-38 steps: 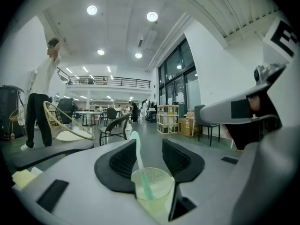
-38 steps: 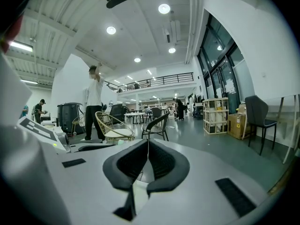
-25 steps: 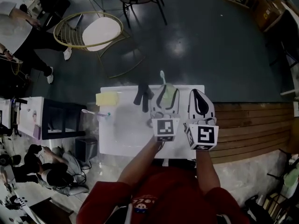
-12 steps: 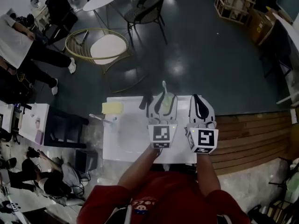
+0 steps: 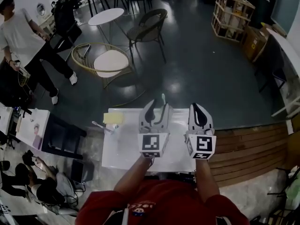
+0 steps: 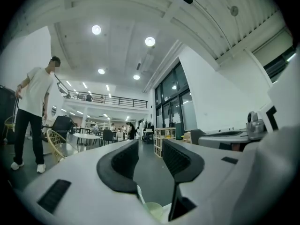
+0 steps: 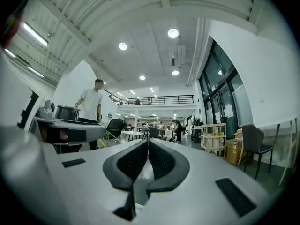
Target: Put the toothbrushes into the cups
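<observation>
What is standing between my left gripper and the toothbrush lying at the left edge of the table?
Nothing visible. Only a bare stretch of the white table separates the left gripper, jaws apart, from the loose toothbrush. The yellow object lies just beyond the brush, off that line.

Just left of your left fingers [image 5: 147, 112], a yellow pad [image 5: 112, 118] lies on the white table [image 5: 124, 146]. Well beyond those fingertips stand a gold-framed round table [image 5: 111, 63] and a dark chair [image 5: 149, 29]. Far to their left is a person [image 5: 21, 36] in a white shirt. Wooden decking [image 5: 248, 137] runs right of your right fingers [image 5: 199, 112].
</observation>
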A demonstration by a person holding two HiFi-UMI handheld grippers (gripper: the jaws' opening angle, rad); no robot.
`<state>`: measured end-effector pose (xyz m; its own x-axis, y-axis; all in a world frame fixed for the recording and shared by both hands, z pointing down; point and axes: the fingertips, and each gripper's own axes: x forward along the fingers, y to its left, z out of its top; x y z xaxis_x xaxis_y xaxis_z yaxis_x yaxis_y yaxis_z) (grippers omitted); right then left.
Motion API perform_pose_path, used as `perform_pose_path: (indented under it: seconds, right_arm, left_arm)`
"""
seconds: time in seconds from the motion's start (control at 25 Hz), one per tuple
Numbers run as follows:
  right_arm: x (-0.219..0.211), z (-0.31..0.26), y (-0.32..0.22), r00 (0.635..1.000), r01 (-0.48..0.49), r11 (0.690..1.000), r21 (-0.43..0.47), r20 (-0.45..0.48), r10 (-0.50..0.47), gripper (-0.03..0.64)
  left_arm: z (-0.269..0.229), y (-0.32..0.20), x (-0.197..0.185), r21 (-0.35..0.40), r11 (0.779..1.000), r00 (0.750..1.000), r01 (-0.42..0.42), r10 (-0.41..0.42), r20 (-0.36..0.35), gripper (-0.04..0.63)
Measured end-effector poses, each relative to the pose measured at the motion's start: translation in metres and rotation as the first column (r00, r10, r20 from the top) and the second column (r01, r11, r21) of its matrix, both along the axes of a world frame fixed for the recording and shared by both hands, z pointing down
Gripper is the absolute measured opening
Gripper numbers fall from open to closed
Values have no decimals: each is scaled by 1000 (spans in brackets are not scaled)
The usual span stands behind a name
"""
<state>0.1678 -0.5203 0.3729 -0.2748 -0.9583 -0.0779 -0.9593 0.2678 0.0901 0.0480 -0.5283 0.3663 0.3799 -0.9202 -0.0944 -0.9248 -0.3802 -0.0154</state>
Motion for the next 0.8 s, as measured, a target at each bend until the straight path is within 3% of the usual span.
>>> perform_pose_path:
  seconds: [0.48, 0.64, 0.8]
  right_arm:
    - [-16, -17, 9, 1000, 25, 999, 31, -6, -25, 29]
    - [-22, -18, 6, 999, 36, 999, 29, -8, -36, 29]
    - [-27, -16, 5, 998, 54, 998, 23, -29, -53, 29]
  left_arm:
    - [-18, 11, -5, 10, 1000, 1000, -6, 6, -15, 162]
    - [-10, 4, -15, -10, 999, 998, 53, -53, 28, 90]
    - [-8, 2, -17, -9, 999, 999, 51, -51, 12, 30]
